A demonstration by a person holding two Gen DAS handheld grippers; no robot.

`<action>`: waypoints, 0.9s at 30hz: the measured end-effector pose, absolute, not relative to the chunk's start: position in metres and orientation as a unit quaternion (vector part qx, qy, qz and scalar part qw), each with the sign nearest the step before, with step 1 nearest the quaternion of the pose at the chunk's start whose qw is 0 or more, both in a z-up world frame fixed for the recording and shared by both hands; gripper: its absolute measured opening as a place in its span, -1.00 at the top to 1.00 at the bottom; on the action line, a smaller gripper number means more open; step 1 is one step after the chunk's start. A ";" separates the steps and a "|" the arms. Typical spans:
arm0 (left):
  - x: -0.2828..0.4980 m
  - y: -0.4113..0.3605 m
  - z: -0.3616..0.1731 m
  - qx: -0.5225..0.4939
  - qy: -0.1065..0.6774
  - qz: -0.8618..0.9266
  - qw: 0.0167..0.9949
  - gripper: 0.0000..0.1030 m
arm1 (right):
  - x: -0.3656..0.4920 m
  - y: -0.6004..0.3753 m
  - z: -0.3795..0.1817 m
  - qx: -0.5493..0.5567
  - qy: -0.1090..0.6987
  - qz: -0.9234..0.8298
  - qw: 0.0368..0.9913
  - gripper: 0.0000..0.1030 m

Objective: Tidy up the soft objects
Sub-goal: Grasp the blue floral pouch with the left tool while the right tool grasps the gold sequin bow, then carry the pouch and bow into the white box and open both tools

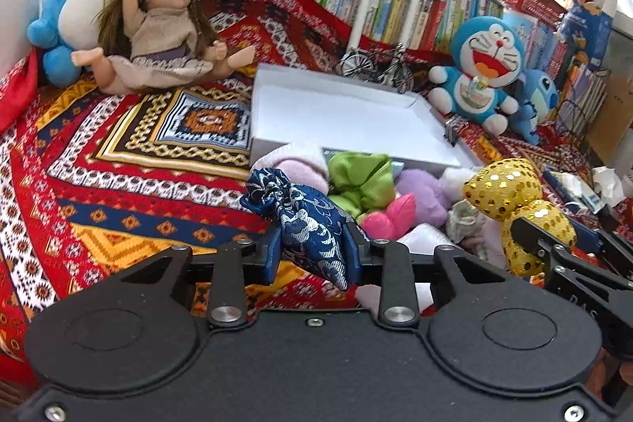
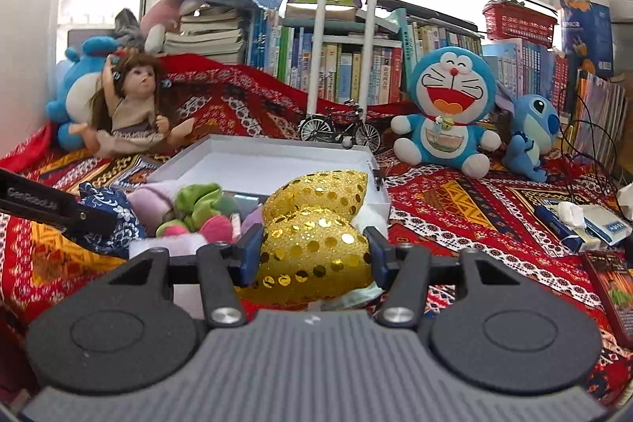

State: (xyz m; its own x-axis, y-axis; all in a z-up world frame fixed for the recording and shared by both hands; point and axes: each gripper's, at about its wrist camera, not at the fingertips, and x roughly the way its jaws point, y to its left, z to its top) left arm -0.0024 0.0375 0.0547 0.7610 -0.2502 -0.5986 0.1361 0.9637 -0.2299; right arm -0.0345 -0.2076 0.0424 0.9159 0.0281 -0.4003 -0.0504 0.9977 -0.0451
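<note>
- The left gripper (image 1: 314,256) is clamped on a blue brocade pouch (image 1: 304,220), held just clear of the patterned red cloth (image 1: 118,161).
- The right gripper (image 2: 314,256) grips a gold sequined bow (image 2: 316,224) between its blue pads.
- Both items hang over a heap of soft things (image 1: 372,192), green, pink and lilac, just in front of an open white box (image 1: 348,113).
- Beyond sit a doll (image 1: 166,38), a blue cat plush (image 2: 447,109) and shelved books (image 2: 356,66).
</note>
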 end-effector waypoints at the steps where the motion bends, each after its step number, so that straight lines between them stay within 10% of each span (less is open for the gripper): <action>1: -0.002 0.037 0.057 -0.086 0.327 -0.105 0.935 0.41 | -0.033 -0.209 0.043 -0.025 0.203 0.019 0.979 -0.12; 27: 0.165 0.013 0.084 -0.130 0.349 -0.183 0.910 0.41 | 0.114 -0.255 0.077 0.084 0.268 0.065 0.958 -0.12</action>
State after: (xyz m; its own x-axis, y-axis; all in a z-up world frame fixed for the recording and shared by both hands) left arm 0.1648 0.0126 0.0844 0.6886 -0.4246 -0.5878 0.2422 0.8988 -0.3655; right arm 0.1143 -0.2550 0.0772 0.8484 0.1687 -0.5018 -0.0788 0.9775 0.1955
